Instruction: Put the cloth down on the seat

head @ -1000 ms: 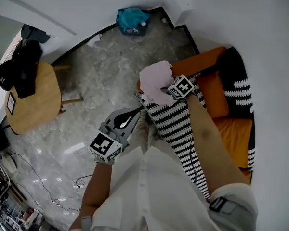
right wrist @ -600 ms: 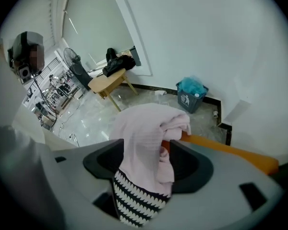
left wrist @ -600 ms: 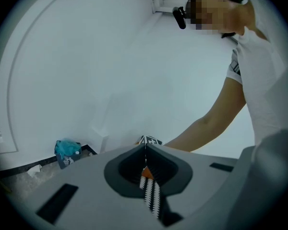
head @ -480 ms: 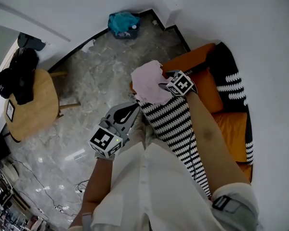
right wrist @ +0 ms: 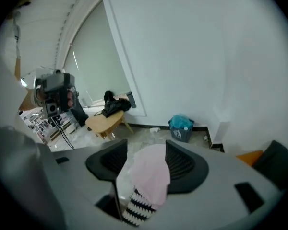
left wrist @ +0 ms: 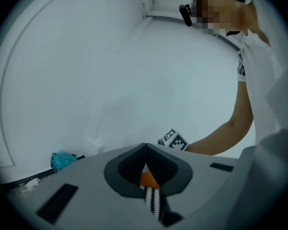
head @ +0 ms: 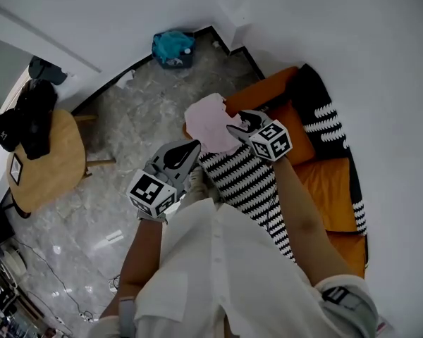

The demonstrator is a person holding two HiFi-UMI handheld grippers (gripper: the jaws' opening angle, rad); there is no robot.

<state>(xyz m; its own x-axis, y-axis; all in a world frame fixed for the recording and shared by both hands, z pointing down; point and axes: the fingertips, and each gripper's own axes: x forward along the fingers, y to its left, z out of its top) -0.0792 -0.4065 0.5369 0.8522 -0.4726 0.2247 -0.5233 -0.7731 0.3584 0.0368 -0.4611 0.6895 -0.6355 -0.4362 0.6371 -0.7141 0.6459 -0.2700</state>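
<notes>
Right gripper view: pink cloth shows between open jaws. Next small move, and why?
Probably withdraw the right gripper clear. Its jaws, though they have just been closing slightly, stand apart, pressing nothing; the pink cloth between them already lies on the striped throw.

Open marble floor (head: 141,111) left of sofa (head: 328,192); wooden table (head: 56,174) (cluttered) farther left.

Grippers: two, left gripper (head: 190,147) and right gripper (head: 233,127). Pink cloth (head: 208,122): one. Orange sofa (head: 326,183): one. Striped throw (head: 244,179): one. Blue bin (head: 173,48): one.
</notes>
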